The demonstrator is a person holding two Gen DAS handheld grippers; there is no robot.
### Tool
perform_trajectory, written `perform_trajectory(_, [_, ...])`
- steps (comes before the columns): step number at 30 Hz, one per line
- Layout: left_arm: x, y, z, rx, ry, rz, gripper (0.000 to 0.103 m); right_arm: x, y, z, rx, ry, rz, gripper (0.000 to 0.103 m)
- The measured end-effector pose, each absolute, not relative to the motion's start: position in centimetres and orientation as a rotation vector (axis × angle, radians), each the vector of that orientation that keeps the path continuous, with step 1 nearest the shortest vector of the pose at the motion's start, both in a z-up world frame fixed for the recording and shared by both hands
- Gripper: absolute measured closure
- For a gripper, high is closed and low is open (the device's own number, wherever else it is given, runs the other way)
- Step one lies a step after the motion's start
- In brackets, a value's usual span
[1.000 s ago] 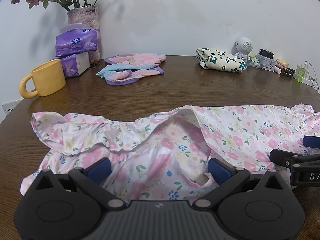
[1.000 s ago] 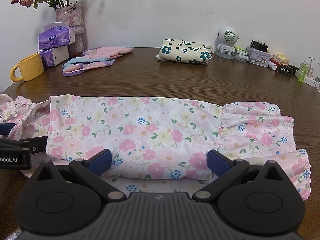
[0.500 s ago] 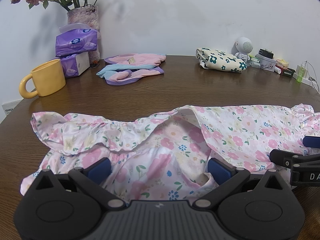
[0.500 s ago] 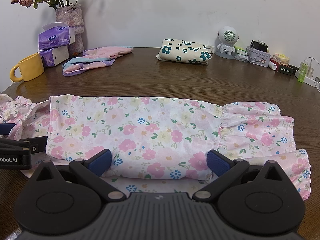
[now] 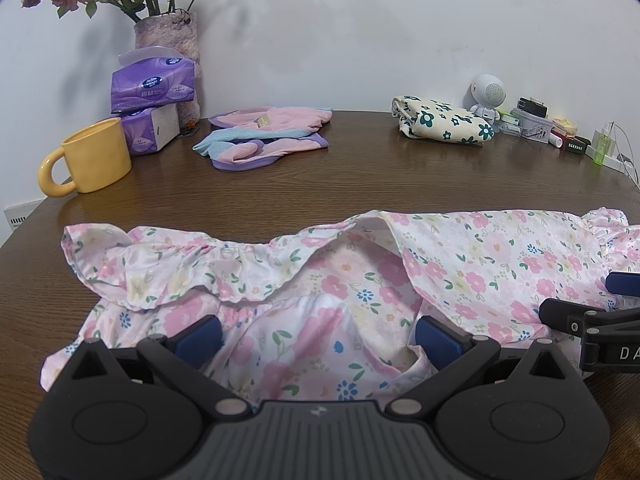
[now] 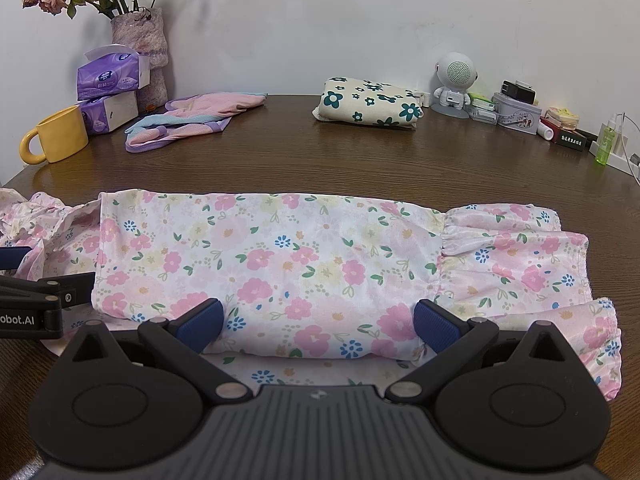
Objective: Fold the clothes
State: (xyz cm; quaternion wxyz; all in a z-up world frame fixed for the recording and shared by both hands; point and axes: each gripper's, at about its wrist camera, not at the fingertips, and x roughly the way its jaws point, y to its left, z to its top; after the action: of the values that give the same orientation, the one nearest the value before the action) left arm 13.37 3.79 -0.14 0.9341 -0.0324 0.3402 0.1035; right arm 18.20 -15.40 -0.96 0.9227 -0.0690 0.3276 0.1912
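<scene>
A pink floral garment [image 6: 280,256] is spread lengthwise along the near edge of the brown wooden table [image 6: 400,160], partly folded into a long band, with a gathered ruffle [image 6: 520,248] at its right end and a looser, rumpled ruffled part [image 5: 200,268] at its left. The left gripper [image 5: 318,334] is held low over that rumpled end with its blue pads wide apart and nothing between them; the right gripper [image 6: 318,322] is likewise spread open, straddling the near fold of the band without clamping it.

The cloth looks thin, glossy and light — probably slippery, so a shallow pinch may be shed and stacked layers may slide apart when lifted. A hold is best taken at the near folded edge, with all layers caught together, and at the gathered seam by the ruffle, where the fabric is bunched and offers more bite. The limp left end is likely to sag and crease unless it is flattened first.

Well apart, at the far side, a folded cream floral cloth [image 6: 368,104] and a pastel garment [image 5: 264,132] are seen.
</scene>
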Motion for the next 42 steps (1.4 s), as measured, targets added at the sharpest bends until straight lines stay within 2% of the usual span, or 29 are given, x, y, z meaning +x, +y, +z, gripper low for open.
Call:
perform_trajectory(31, [12.8, 4.4, 0.2, -0.081, 0.692, 0.171, 0.0, 18.3, -15.2, -0.9, -0.145, 0.668, 0.4, 0.0])
perform_trajectory(36, [10.9, 5.7, 1.3, -0.074, 0.638, 0.125, 0.0, 16.5, -15.7, 0.0, -0.186, 0.573, 0.464, 0.0])
perform_trajectory(42, [8.8, 7.1, 2.9, 0.015, 0.57, 0.145, 0.0, 12.9, -13.9, 1.2, -0.465, 0.433, 0.626, 0.002])
